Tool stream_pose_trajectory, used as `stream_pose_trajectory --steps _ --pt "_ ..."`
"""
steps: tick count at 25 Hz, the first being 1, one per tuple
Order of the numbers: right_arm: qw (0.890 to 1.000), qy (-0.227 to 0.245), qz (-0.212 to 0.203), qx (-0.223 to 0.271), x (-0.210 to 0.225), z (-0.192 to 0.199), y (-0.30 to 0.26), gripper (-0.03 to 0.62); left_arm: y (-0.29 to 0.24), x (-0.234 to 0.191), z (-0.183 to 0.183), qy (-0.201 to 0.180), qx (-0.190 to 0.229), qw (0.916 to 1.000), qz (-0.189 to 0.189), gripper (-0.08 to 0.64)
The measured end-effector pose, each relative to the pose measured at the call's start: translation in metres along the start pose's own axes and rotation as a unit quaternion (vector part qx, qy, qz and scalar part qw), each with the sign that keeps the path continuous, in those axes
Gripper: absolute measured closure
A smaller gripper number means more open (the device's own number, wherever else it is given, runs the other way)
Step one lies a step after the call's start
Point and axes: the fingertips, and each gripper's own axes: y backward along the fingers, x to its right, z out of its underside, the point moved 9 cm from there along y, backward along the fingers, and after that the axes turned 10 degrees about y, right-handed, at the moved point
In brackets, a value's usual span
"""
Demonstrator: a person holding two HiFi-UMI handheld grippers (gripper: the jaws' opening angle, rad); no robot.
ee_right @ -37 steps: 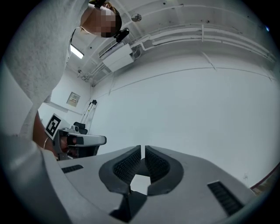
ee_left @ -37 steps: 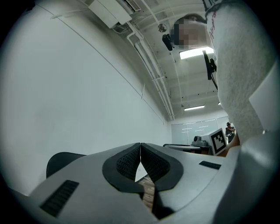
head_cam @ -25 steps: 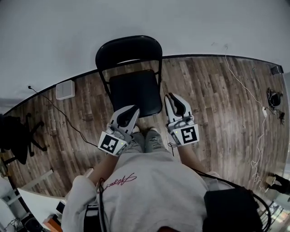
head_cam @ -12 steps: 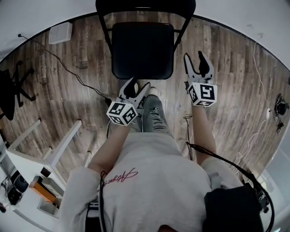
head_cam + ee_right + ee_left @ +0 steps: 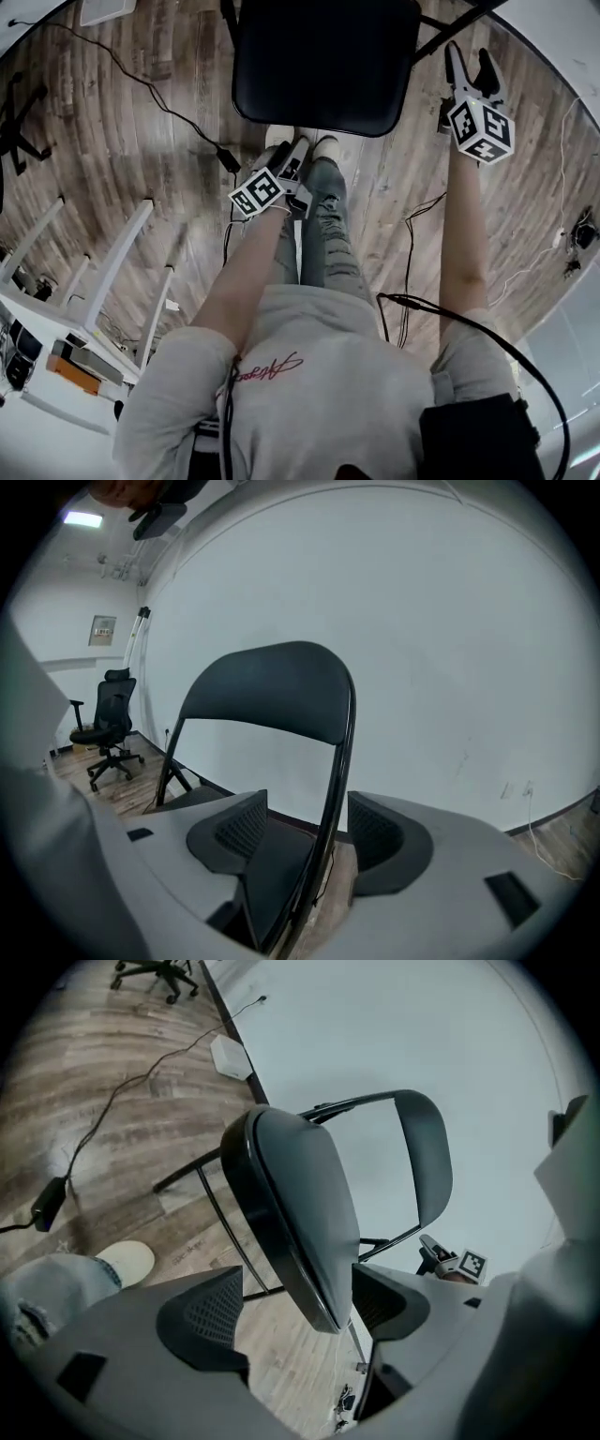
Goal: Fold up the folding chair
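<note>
A black folding chair (image 5: pixel 323 66) stands unfolded on the wood floor, right in front of my feet. My left gripper (image 5: pixel 292 161) is at the seat's front edge; its jaws have just been opening. In the left gripper view that gripper (image 5: pixel 295 1307) is open, with the seat's front rim (image 5: pixel 319 1269) between the pads, which do not press on it. At the chair's right side, my right gripper (image 5: pixel 469 70) has also just been opening. It (image 5: pixel 307 836) stands open around the backrest's right frame tube (image 5: pixel 336 780) without touching it. The backrest (image 5: pixel 272 691) rises above.
A white table frame (image 5: pixel 103 272) stands at the left, with a black cable (image 5: pixel 159 94) running across the floor near it. More cables (image 5: pixel 412 234) lie at the right. A white wall is close behind the chair. An office chair (image 5: pixel 103 724) stands far off.
Both grippers have moved forward and down to the chair, and their jaws have gone from shut to open. The left gripper has rolled over. The head now leans over the seat.
</note>
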Motion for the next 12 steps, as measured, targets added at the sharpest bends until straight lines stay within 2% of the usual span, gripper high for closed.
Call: stream_pose_trajectory --steps 4,8,12 --pt "1.0 0.009 -0.006 0.006 0.01 0.004 -0.033 0.342 -0.029 -0.009 -0.004 0.007 -0.009 0.9993 0.037 0.186" --pt "0.999 0.031 -0.007 0.013 0.01 -0.001 -0.053 0.342 -0.046 -0.016 -0.009 0.017 -0.016 0.9982 0.055 0.169" --pt "0.999 0.046 0.004 0.028 0.007 0.001 -0.055 0.341 -0.069 -0.014 -0.017 0.003 -0.041 0.9955 0.086 0.161"
